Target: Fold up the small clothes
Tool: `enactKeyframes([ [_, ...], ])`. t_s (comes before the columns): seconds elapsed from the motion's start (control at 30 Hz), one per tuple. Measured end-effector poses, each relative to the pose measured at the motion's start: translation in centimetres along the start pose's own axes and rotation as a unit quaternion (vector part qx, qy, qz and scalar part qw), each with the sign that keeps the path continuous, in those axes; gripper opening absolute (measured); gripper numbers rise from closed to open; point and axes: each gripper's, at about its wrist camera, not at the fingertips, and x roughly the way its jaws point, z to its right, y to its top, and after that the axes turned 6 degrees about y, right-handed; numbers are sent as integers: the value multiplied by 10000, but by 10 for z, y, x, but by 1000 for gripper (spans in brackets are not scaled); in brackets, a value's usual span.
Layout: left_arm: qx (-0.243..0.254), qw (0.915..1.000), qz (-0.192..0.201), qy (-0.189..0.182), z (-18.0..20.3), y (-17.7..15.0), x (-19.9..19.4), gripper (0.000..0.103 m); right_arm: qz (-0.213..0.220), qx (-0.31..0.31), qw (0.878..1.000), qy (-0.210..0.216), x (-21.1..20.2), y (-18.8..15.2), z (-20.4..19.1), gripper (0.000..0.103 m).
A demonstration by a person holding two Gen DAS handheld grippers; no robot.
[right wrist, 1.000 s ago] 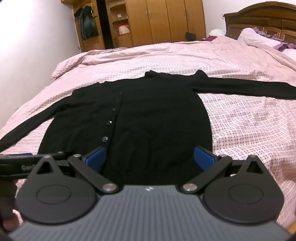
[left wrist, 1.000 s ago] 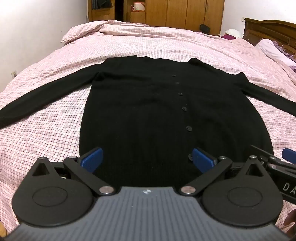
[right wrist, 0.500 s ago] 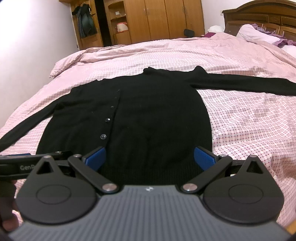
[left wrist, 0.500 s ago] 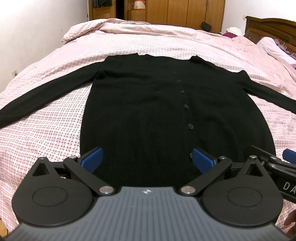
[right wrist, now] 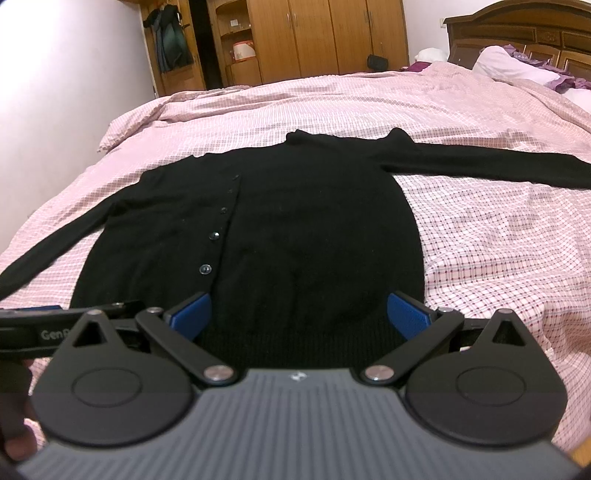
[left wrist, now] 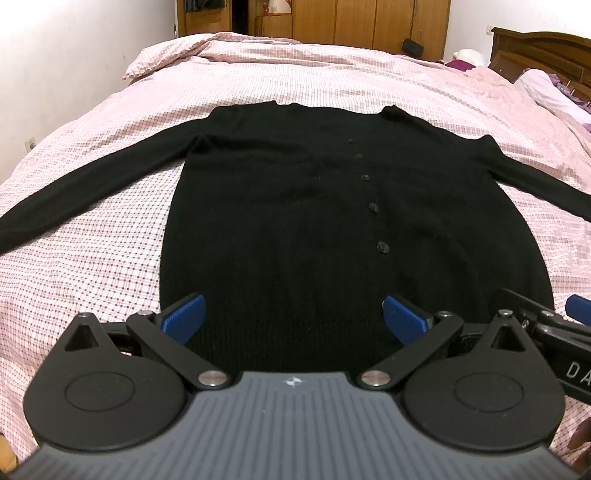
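Observation:
A black buttoned cardigan [left wrist: 295, 206] lies flat on the pink checked bed, both sleeves spread out to the sides; it also shows in the right wrist view [right wrist: 295, 229]. My left gripper [left wrist: 294, 319] is open and empty, hovering over the left part of the hem. My right gripper [right wrist: 298, 314] is open and empty over the right part of the hem. Each gripper's body shows at the edge of the other's view, the right one [left wrist: 546, 325] and the left one [right wrist: 55, 325]. The hem itself is partly hidden behind the gripper bodies.
The pink checked bedcover [left wrist: 92, 266] stretches all around the cardigan. A wooden headboard [right wrist: 517, 33] and pillows [right wrist: 513, 66] are at the right. Wooden wardrobes [right wrist: 314, 37] stand beyond the bed. A white wall [left wrist: 74, 55] runs along the left.
Both views have tipped slightly, so the cardigan sits a little lower in frame. Both grippers stay open and the cardigan has not moved.

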Motion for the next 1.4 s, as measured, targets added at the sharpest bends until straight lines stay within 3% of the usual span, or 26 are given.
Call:
enactKeyframes([
  [0.43,266,9993,-274,26,3,13,20,103,-220,-131,9996,138,15,6,2,103],
  [0.7,188,9959,-835,-286,3,38,43,103,-505,91,9981,352,36,22,15,103],
  [1.07,416,9900,-1279,-415,12,63,65,103,-830,446,9941,545,56,42,37,103],
  [1.27,486,9914,-1189,-263,14,88,74,103,-800,547,9942,477,56,59,62,103],
  [1.4,452,9926,-1117,-141,14,106,83,103,-653,742,9950,141,54,74,95,103],
])
